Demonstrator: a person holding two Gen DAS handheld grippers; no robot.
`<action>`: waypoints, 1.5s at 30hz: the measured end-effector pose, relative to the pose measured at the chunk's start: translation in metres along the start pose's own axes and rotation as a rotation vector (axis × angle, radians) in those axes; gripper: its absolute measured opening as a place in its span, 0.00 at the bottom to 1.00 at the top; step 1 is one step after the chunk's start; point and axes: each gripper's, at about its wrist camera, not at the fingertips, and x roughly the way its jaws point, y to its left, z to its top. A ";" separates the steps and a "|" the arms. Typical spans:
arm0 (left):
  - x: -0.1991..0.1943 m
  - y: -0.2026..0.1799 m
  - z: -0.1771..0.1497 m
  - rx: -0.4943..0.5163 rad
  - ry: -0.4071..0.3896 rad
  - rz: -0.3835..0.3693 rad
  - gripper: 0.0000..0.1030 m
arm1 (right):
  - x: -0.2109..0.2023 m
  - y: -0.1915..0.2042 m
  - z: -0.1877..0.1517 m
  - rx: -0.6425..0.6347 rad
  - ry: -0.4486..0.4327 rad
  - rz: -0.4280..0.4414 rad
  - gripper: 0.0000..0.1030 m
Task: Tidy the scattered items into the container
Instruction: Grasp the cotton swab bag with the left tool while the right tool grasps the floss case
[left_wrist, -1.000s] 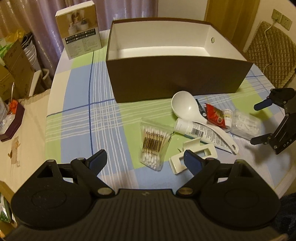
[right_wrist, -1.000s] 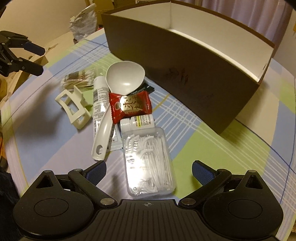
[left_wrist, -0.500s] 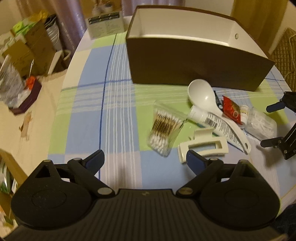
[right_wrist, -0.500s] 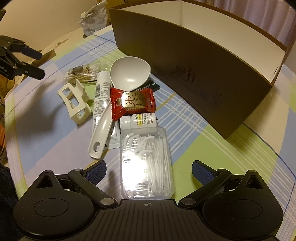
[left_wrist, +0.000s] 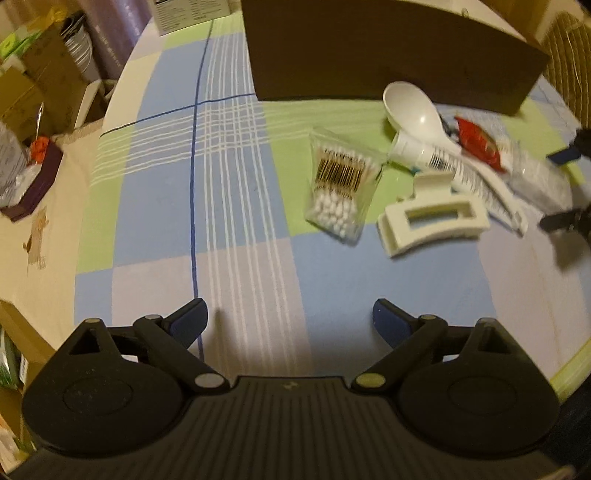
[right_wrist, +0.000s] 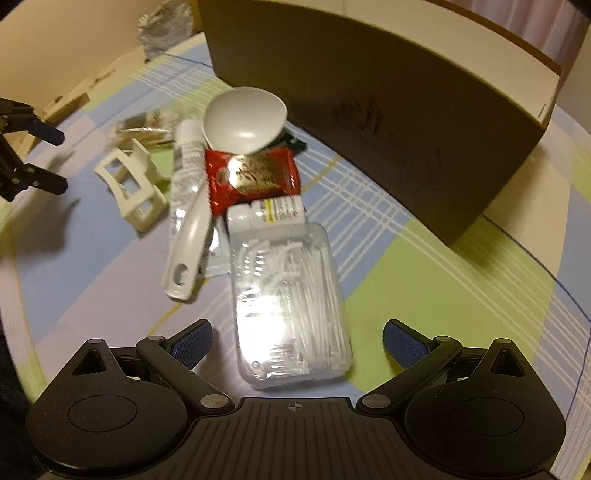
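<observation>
A brown box (left_wrist: 376, 55) (right_wrist: 388, 103) with a white inside stands at the back of the table. In front of it lie a cotton swab pack (left_wrist: 341, 186), a cream hair clip (left_wrist: 432, 218) (right_wrist: 131, 186), a white spoon (left_wrist: 417, 110) (right_wrist: 236, 122), a tube (left_wrist: 443, 162), a red snack packet (right_wrist: 251, 177), a small bottle (right_wrist: 269, 212) and a clear floss pick box (right_wrist: 288, 302). My left gripper (left_wrist: 290, 323) is open, short of the swab pack. My right gripper (right_wrist: 297, 339) is open, its fingers on either side of the floss pick box's near end.
The table wears a blue, green and white check cloth (left_wrist: 229, 192). Cardboard boxes and clutter (left_wrist: 33, 85) stand off its left edge. A white carton (left_wrist: 188, 14) sits at the back left. A quilted chair back (left_wrist: 569, 55) is at the far right.
Both grippers have moved forward and lower toward the items. The floss pick box now lies between the right gripper's fingers. The brown box fills more of both views.
</observation>
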 end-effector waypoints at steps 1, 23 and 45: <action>0.003 0.002 -0.002 0.008 0.003 0.007 0.92 | 0.000 -0.001 0.000 0.011 0.000 0.000 1.00; 0.028 0.011 0.087 0.111 -0.089 -0.200 0.68 | 0.001 -0.002 -0.003 0.052 -0.040 -0.048 1.00; 0.020 0.047 0.035 0.032 -0.024 -0.197 0.30 | 0.004 -0.005 0.007 -0.011 -0.034 -0.027 1.00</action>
